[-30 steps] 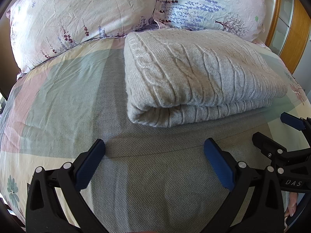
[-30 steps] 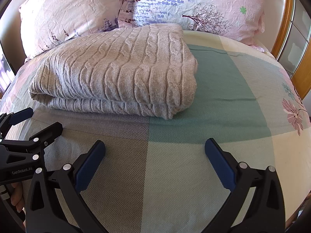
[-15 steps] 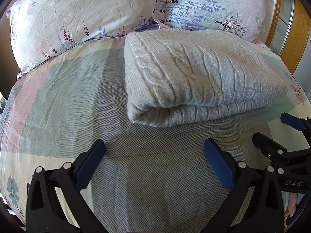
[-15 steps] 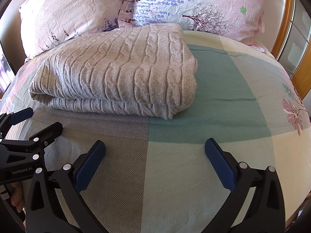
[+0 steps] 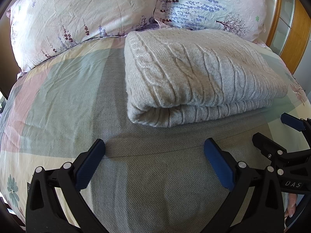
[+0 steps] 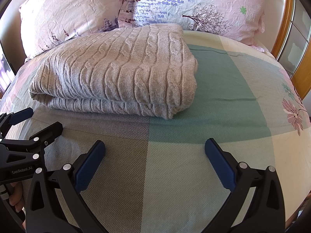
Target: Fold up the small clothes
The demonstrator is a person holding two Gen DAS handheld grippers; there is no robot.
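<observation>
Grey cable-knit sweater (image 5: 198,77), folded flat, on bed near pillows

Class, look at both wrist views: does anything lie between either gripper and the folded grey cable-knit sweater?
Nothing visible does. Only bare patchwork bedspread separates the left gripper and right gripper from the folded grey cable-knit sweater.

Two floral pillows (image 5: 81,19) (image 6: 198,5) at head of patchwork bedspread (image 6: 223,89), wooden frame (image 6: 281,23) at right.

Ahead of my left tool (image 5: 153,155) I see bare bedspread (image 5: 64,101) from 9 to 12 o'clock. The folded sweater (image 5: 194,77) blocks 1 o'clock, pillows (image 5: 77,19) wall off beyond, and my right tool (image 5: 272,134) crowds 3 o'clock.
</observation>
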